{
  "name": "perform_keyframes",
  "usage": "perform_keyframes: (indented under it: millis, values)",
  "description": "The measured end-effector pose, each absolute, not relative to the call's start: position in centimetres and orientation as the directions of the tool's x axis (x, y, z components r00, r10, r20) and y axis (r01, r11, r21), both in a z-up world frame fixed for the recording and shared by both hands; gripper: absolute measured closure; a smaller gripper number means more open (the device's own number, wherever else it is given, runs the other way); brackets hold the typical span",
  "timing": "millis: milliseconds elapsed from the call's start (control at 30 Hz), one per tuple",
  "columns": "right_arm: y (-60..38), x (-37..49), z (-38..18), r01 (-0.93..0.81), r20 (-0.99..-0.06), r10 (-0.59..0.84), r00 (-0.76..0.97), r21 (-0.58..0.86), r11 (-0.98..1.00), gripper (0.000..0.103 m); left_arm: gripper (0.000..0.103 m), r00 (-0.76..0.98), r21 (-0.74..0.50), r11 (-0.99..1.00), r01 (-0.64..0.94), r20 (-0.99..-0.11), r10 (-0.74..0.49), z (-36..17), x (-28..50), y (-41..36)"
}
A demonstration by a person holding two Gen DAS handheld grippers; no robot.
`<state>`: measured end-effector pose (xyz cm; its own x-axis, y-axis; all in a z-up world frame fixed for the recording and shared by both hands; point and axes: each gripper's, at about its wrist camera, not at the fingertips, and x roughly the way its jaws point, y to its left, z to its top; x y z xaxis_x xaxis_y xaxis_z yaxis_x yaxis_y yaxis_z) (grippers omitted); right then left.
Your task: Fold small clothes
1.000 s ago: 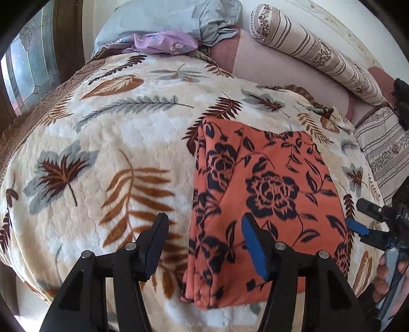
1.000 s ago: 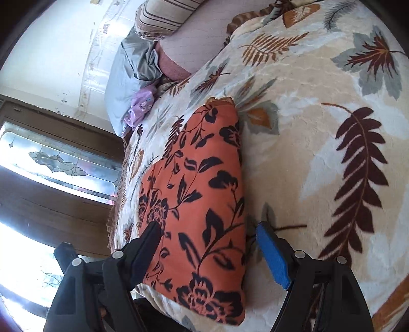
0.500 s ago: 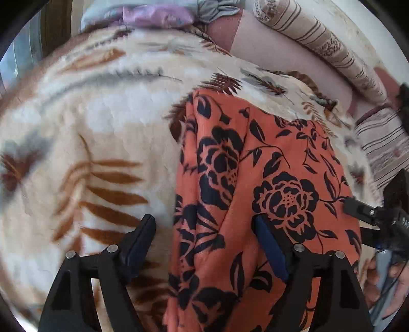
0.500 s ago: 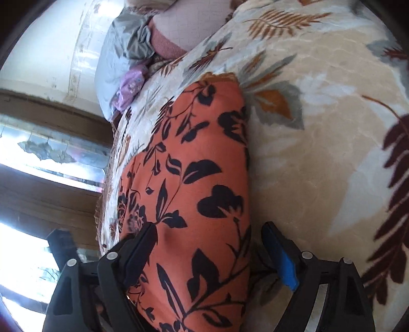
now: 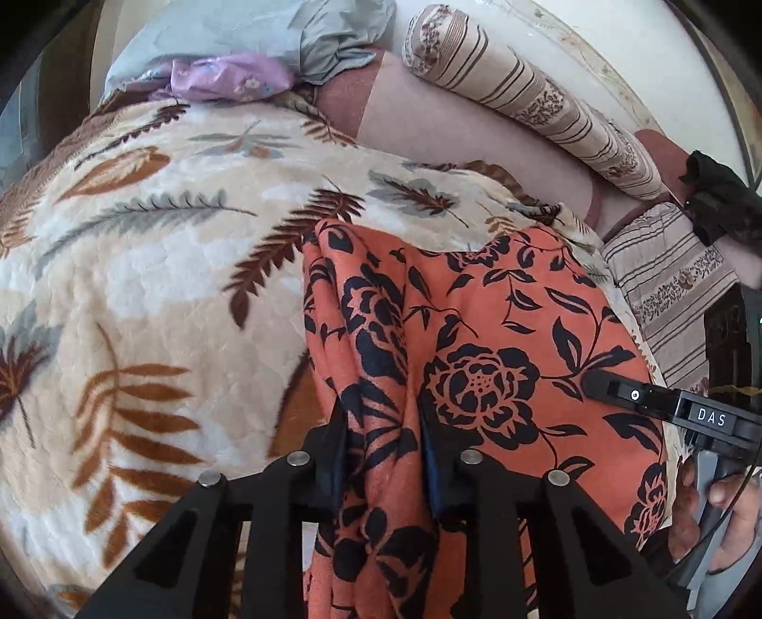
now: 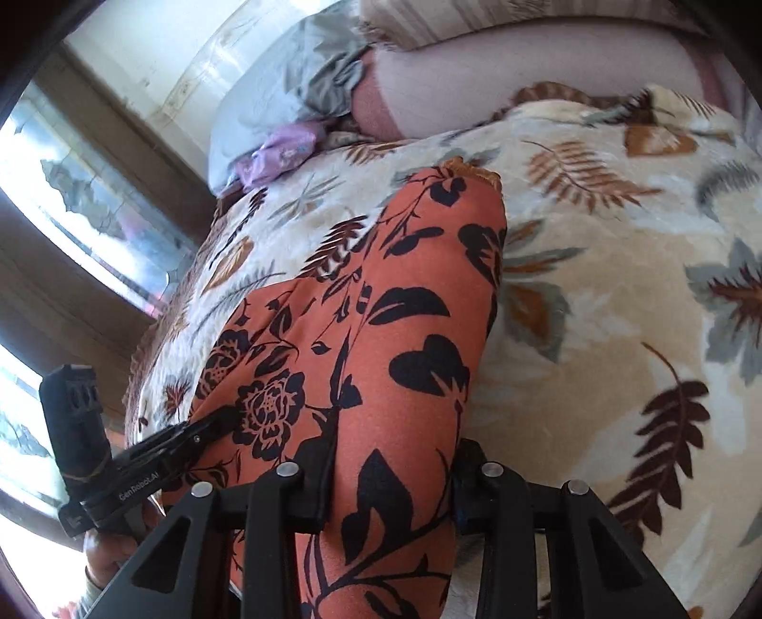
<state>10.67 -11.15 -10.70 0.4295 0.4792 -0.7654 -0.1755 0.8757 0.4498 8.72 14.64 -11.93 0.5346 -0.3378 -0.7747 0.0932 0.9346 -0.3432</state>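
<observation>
An orange garment with black flowers (image 5: 476,343) lies on a leaf-print blanket (image 5: 143,285). My left gripper (image 5: 383,457) is shut on the garment's left near edge, with cloth bunched between the fingers. My right gripper (image 6: 393,481) is shut on the garment (image 6: 381,343) at its right near edge. In the left wrist view the right gripper (image 5: 666,409) lies on the garment's right side. In the right wrist view the left gripper (image 6: 157,452) is at the garment's left edge.
A grey pillow (image 5: 238,33) and a purple cloth (image 5: 228,76) lie at the head of the bed. A striped bolster (image 5: 533,104) and a striped pillow (image 5: 666,276) lie at the right. A window (image 6: 71,214) is to the left.
Both grippers have moved forward onto the garment's near edge and closed on it. The cloth is now bunched between the fingers and lifted a little.
</observation>
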Motion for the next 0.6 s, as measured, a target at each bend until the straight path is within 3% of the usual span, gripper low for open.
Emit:
perform_keyframes:
  millis: [33,67,100,333,367,400,467,600]
  values:
    - [-12.2,10.9,-11.8,-0.132,-0.775,0.485,0.405,0.475,0.870,0.056,0.061,0.500,-0.339,0.939,0.065,-0.803,-0.325,-13.1,9.3,14.4]
    - [-13.0,11.3,-13.3,-0.088,-0.795,0.480,0.371,0.484,0.871,0.048,0.044,0.438,-0.312,0.949,0.040,-0.848,-0.297,-14.8,9.9,13.9]
    - [-13.7,11.5,-15.4,-0.035,-0.830,0.460,0.317,0.474,0.880,0.032,0.034,0.446,-0.320,0.947,0.021,-0.845,-0.295,-15.3,9.8,14.2]
    - [-16.9,9.9,-14.1,-0.036,-0.719,0.549,0.426,0.593,0.804,0.028,0.033,0.545,-0.329,0.944,0.002,-0.791,-0.277,-12.2,9.4,16.5]
    - [-17.0,10.3,-13.7,-0.033,-0.708,0.557,0.434,0.606,0.795,0.028,0.039,0.536,-0.336,0.942,-0.003,-0.796,-0.282,-12.3,10.1,16.6]
    - [-17.2,10.8,-13.5,-0.025,-0.699,0.566,0.437,0.620,0.784,0.028,0.059,0.511,-0.343,0.939,0.000,-0.808,-0.295,-12.8,10.9,16.6]
    - [-17.3,11.6,-13.2,-0.016,-0.699,0.564,0.440,0.622,0.783,0.028,0.085,0.430,-0.374,0.927,-0.004,-0.838,-0.336,-14.9,12.8,16.1]
    - [-17.1,12.2,-13.2,-0.003,-0.716,0.557,0.420,0.613,0.790,0.028,0.090,0.449,-0.357,0.934,-0.003,-0.835,-0.317,-14.5,11.9,16.4]
